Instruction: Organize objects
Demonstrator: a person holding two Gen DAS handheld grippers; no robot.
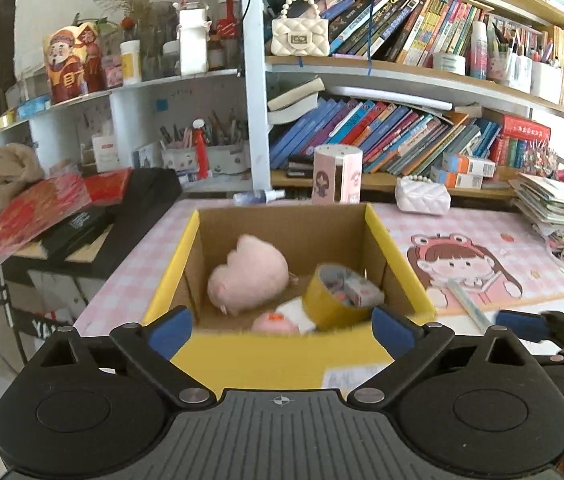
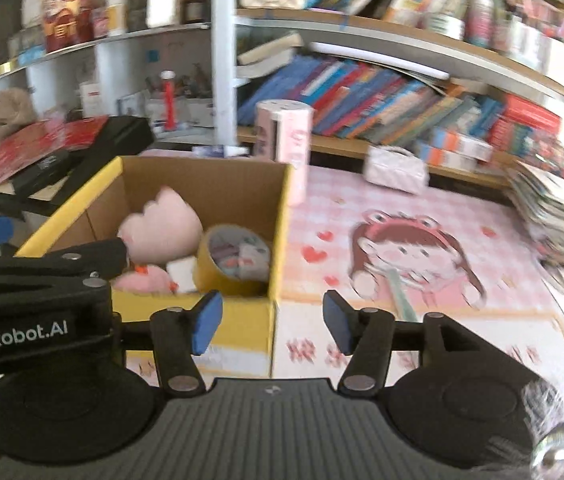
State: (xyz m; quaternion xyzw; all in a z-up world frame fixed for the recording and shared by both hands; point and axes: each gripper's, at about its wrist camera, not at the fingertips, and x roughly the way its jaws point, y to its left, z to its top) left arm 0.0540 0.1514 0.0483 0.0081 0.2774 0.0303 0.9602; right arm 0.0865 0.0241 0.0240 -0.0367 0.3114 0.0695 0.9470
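Yellow-rimmed cardboard box [image 1: 377, 224] on pink checked desk mat [image 2: 421, 208], holding pink plush [image 1: 248, 274], yellow tape roll [image 1: 331, 300] w/ small items inside. Left gripper [image 1: 282, 322] jaws wide apart, empty, at box's near wall; right gripper [image 2: 272, 316] jaws part-open, empty, just beside box corner. Step judged: drop-off done, both free. Next calls for a pick, prob. pale stick [image 2: 399, 296] on mat. Room: crammed bookshelves [image 1: 401, 72], white quilted purse [image 1: 421, 196]
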